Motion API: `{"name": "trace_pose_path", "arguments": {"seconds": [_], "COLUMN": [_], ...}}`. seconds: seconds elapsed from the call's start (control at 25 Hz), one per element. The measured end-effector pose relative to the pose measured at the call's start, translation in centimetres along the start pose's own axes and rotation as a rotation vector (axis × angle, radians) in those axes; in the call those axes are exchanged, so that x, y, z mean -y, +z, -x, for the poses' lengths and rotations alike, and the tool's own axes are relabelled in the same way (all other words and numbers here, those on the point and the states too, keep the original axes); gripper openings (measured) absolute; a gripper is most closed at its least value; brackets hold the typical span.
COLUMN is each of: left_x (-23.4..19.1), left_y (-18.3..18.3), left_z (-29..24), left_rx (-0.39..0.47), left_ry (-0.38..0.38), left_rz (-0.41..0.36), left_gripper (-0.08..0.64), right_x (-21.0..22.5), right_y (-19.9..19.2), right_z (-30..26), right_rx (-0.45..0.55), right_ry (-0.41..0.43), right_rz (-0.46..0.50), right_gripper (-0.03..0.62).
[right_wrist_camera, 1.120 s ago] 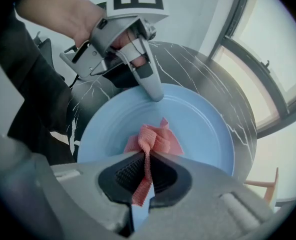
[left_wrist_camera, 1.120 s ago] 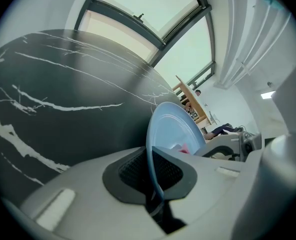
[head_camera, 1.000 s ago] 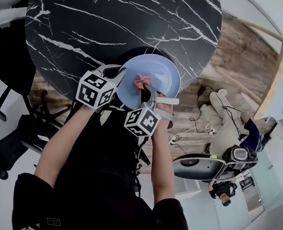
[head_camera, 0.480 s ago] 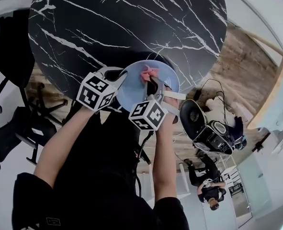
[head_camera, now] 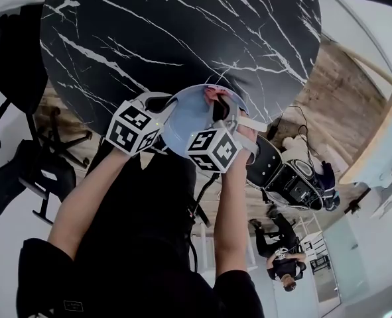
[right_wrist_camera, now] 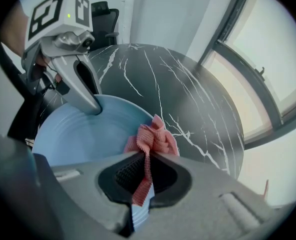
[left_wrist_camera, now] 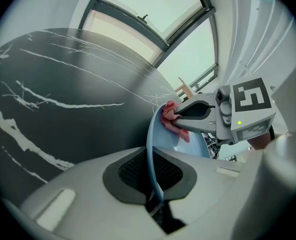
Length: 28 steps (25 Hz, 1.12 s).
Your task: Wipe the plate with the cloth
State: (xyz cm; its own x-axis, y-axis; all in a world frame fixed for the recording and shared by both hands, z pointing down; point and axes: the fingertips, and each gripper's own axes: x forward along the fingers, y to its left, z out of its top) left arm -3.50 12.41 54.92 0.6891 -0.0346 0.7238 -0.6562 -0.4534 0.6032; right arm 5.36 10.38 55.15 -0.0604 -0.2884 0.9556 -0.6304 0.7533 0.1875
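Left gripper clamped on the blue plate's rim, right gripper pinching the pink cloth — cloth bunched against the plate's far edge.

No legible text, numbers or brands. Cubes on left claw and right claw: black-and-white square markers only, no characters. Pale tag on black sleeve, below the cubes: too small to read.
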Motion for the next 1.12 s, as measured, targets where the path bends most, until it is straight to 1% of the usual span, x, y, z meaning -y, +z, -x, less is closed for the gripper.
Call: {"name": "trace_pose_path", "arguments": {"seconds": [0.08, 0.32, 0.48, 0.72, 0.92, 1.12], "left_x": [0.0, -0.1, -0.1, -0.1, -0.1, -0.1], "left_y": [0.0, 0.0, 0.0, 0.0, 0.1, 0.1], "left_z": [0.0, 0.1, 0.0, 0.0, 0.1, 0.0], "left_rx": [0.005, 0.015, 0.02, 0.025, 0.025, 0.027], "left_ry": [0.006, 0.005, 0.011, 0.015, 0.013, 0.01], "left_rz": [0.004, 0.021, 0.021, 0.039, 0.035, 0.024], "left_gripper": [0.017, 0.017, 0.017, 0.017, 0.017, 0.017], "right_x": [0.3, 1.2, 1.2, -0.5, -3.2, -6.3], "right_y": [-0.3, -2.6, -3.3, -3.6, -4.1, -4.6], "right_z": [0.1, 0.5, 0.7, 1.1, 1.8, 2.5], "right_rx": [0.005, -0.027, -0.032, -0.053, -0.055, -0.051], "right_ry": [-0.012, -0.052, -0.076, -0.094, -0.073, -0.03], "right_rz": [-0.033, -0.109, -0.154, -0.126, -0.103, -0.088], "right_gripper": [0.014, 0.014, 0.014, 0.012, 0.012, 0.012]}}
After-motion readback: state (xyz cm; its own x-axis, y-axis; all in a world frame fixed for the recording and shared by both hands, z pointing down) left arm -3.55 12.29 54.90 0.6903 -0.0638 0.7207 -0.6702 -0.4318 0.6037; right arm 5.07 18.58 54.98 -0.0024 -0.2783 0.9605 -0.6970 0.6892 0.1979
